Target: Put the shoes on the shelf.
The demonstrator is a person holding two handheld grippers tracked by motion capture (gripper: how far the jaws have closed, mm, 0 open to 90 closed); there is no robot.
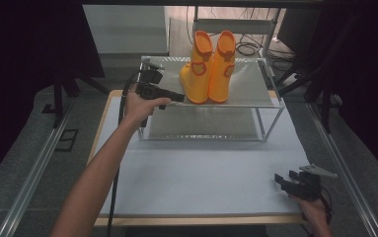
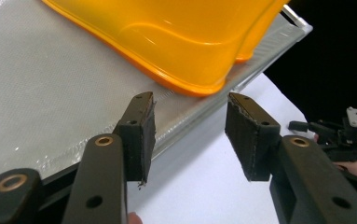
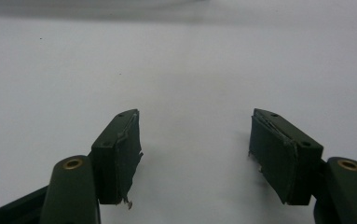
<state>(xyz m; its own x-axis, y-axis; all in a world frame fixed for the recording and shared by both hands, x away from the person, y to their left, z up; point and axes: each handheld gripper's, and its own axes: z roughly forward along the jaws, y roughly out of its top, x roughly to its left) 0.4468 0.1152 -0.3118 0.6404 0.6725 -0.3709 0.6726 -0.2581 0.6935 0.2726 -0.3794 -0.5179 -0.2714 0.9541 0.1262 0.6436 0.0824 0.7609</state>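
A pair of orange boots (image 1: 207, 69) is stood upright on the top shelf of a metal rack (image 1: 245, 84) at the far end of the white tabletop (image 1: 201, 173). The left gripper (image 1: 179, 97) is held at the rack's front left edge, just beside the boots, fingers (image 2: 139, 135) apart and empty. The right gripper (image 1: 283, 178) is kept low, well apart from the rack, near the tabletop's right corner, fingers spread.

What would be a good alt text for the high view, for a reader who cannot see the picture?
A pair of orange rubber boots stands upright on the top shelf of a two-level metal rack at the far side of a white table. The left gripper, jaws open, reaches toward the boots from the left; the right gripper rests open near the table's front right corner.
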